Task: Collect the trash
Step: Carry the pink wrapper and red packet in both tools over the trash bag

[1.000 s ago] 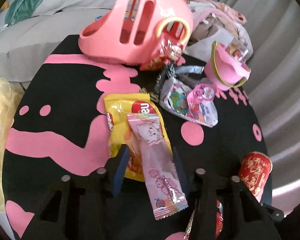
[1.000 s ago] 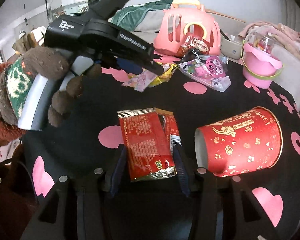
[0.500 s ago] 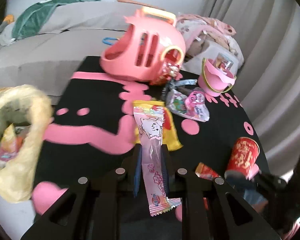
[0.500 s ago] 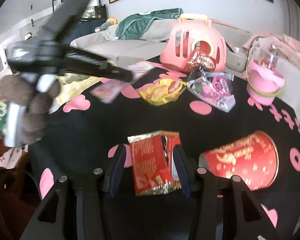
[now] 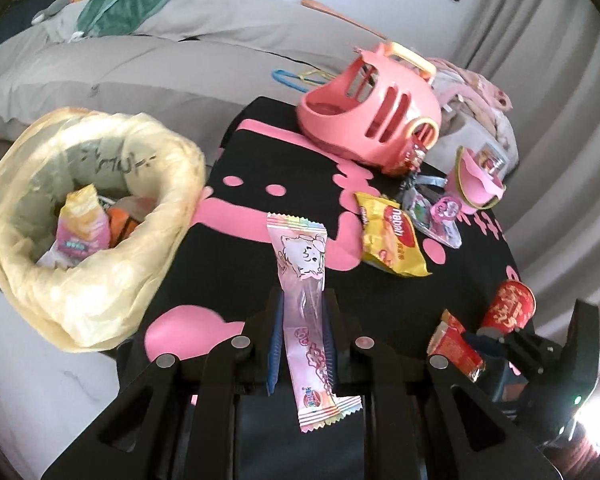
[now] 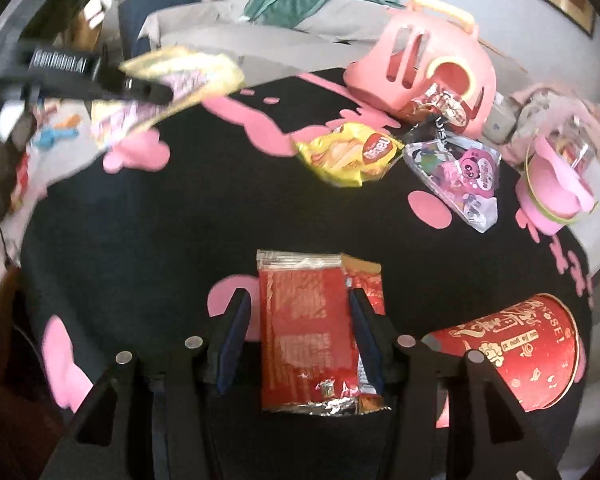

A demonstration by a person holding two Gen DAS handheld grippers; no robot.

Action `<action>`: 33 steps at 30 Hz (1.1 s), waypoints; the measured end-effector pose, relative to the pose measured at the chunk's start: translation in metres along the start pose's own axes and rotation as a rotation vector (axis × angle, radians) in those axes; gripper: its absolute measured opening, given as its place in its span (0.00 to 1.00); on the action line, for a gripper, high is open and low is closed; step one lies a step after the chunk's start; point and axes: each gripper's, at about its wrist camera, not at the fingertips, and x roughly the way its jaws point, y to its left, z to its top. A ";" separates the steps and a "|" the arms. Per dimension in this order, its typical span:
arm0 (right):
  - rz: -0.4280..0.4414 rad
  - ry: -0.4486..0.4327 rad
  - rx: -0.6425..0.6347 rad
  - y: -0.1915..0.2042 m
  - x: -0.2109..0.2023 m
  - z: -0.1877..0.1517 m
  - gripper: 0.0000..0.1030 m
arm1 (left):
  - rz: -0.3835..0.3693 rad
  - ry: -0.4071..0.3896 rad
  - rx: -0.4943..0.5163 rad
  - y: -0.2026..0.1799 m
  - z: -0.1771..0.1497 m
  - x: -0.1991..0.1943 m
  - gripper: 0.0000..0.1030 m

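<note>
While the black table [image 5: 236,264] with its pink splash pattern filled most of both views, a grey sofa [image 5: 148,56] with a green cloth [image 5: 156,4] over its back stood behind it. Beside the table's left edge sat a bin lined with a yellowish bag [image 5: 80,216], its mouth open and several wrappers lying inside. At the table's far side lay a pink plastic carrier [image 5: 372,108] on its side, with a small pink bucket [image 5: 474,184] to its right. A red paper cup [image 6: 512,348] lay tipped over near the right edge of the table.

Between the carrier and the near edge rested a yellow snack bag [image 5: 392,236] and, just beside it, a clear packet with pink cartoon print [image 6: 460,176]. The left gripper [image 5: 302,344] had its jaws closed narrowly on a long pink candy wrapper [image 5: 304,280], which stood lifted above the table, its upper end reaching forward and its lower end hanging out behind the fingers. The bin was off to that gripper's left. The right gripper [image 6: 298,344] had its fingers set against both sides of a red foil wrapper [image 6: 304,320]; the left wrist view showed that wrapper held in the gripper low at the table's near right, next to the red cup. Whether it was clear of the table I could not tell.
</note>
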 end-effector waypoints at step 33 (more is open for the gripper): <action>0.365 -0.294 0.107 0.060 0.021 0.196 0.34 | 0.253 -0.233 -0.165 0.124 0.038 -0.089 0.18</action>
